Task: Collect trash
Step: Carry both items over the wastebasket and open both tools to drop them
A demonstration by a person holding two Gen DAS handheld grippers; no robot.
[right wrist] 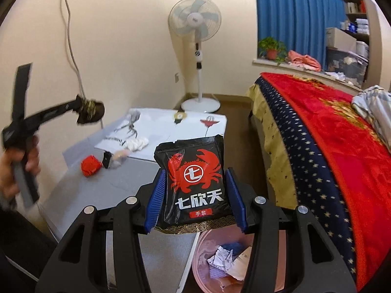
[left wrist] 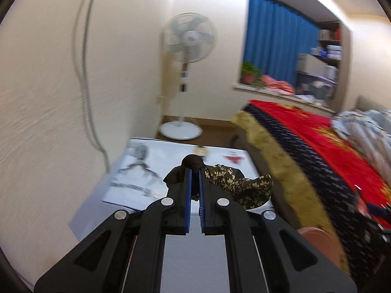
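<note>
Trash partly gathered, partly still out. Some crumpled paper (right wrist: 226,260) already down in the pink bin (right wrist: 199,263) on the floor between the grey table (right wrist: 80,195) and the bed (right wrist: 342,161).

Two pieces in the air, neither dropped yet. Black crab-print packet (right wrist: 195,183) clamped by its side edges in the right gripper (right wrist: 196,195), held upright above the near rim of the bin. Dark flower-print wrapper (left wrist: 234,185) pinched tight at the tips of the left gripper (left wrist: 194,173), jaws clenched nearly together, most of the wrapper hanging out to the right; seen from the right wrist camera, up beside the wall, well apart from the bin, with a hand (right wrist: 17,168) on the handle.

Left on the table: a red crumpled wrapper (right wrist: 91,165), a small black scrap (right wrist: 106,159) just beside a clear crinkled bit (right wrist: 119,157), and a white wad (right wrist: 136,143) on the edge of the printed sheet (right wrist: 171,127). Whether the sheet counts as trash: cannot tell.

Judged roughly midway: two drops pending, then about four more pick-ups. Standing fan (right wrist: 195,22) and blue curtain (right wrist: 293,17) beyond, no part of the job.
</note>
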